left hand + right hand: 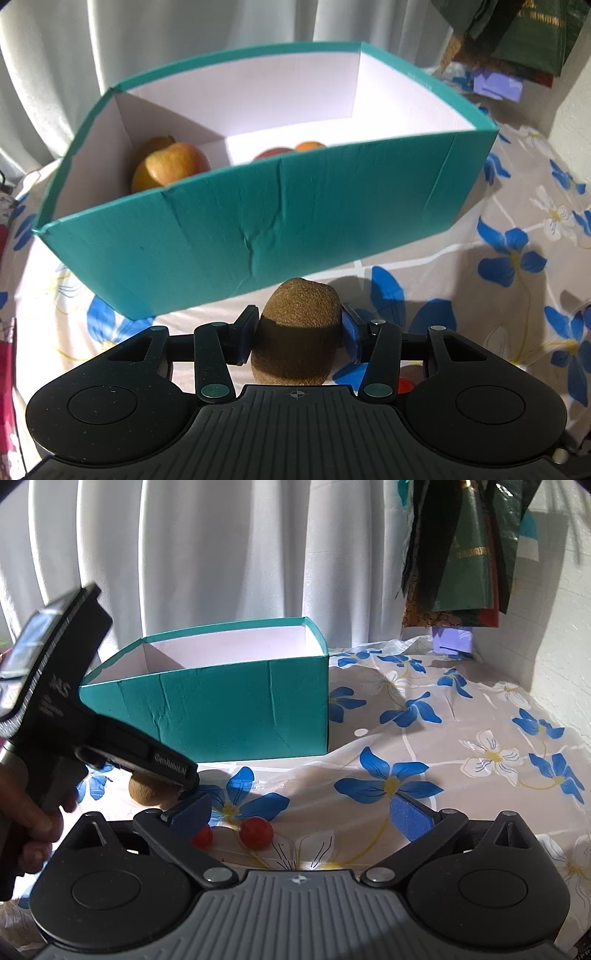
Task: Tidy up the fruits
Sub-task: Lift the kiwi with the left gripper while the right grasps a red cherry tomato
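A brown kiwi [301, 306] lies on the floral cloth just in front of the teal box [258, 221]. My left gripper [297, 332] is shut on the kiwi, its blue pads against both sides. In the box's left compartment sits an apple [171, 166]. Behind the front wall of the other compartment, a red fruit [275, 152] and an orange fruit [310, 146] peek out. My right gripper [303, 816] stands open over the cloth with nothing between its fingers. Two small red fruits [256, 832] lie by its left finger. The kiwi [146, 790] also shows under the left tool.
A hand [33, 823] holds the left gripper's black body [55, 720] at the left of the right wrist view. The floral tablecloth [443, 738] stretches right of the box. White curtains [221, 554] hang behind, and dark green bags [469, 554] hang at the back right by the wall.
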A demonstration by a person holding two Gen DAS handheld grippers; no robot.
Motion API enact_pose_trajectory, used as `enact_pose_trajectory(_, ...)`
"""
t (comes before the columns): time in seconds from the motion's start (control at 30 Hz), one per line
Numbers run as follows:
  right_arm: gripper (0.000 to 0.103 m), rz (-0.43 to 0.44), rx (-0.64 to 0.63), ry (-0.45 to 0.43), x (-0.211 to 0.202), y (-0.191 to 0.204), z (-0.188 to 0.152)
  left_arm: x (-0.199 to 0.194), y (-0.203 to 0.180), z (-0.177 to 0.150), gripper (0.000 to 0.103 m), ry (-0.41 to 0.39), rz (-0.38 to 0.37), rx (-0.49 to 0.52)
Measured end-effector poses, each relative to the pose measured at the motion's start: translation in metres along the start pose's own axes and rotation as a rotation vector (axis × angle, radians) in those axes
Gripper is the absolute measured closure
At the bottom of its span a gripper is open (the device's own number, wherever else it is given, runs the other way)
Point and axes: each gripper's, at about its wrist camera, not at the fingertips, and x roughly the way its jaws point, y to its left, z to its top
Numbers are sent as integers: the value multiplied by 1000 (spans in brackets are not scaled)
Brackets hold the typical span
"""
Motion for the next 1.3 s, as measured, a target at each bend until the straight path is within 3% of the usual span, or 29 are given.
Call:
enact_pose_trajectory(0.1, 7, 4, -11, 18, 5, 2, -2, -17, 4, 0, 52, -30, 1, -15)
enact_pose_trajectory(0.17, 18, -4, -18, 41, 11, 3, -2, -30, 9, -2, 52, -48, -7, -31)
enact_pose_trajectory(0.23, 35, -2, -18, 69, 18, 4, -3, -39, 10, -3, 52, -61, -10, -32)
enact_pose_trajectory(0.4, 47, 22, -43, 124, 34, 12, -8, -49, 14, -6, 52, -72, -1, -41)
enact_pose_trajectory(0.6, 52, 43, -70, 163, 47, 20, -12, -53, 21, -9, 52, -69, 15, -61)
enact_pose_trajectory(0.77, 64, 55, -85, 168, 52, 22, -12, -54, 22, -11, 51, -67, 16, -68)
enact_pose_trajectory(1.2, 65, 61, -111, 158, 52, 26, -13, -57, 19, -10, 51, -70, 20, -61)
enact_pose_trajectory(1.27, 78, 70, -112, 154, 50, 26, -14, -58, 18, -10, 51, -74, 21, -57)
enact_pose_trajectory(1.3, 78, 66, -109, 156, 50, 26, -13, -59, 17, -10, 51, -76, 22, -54)
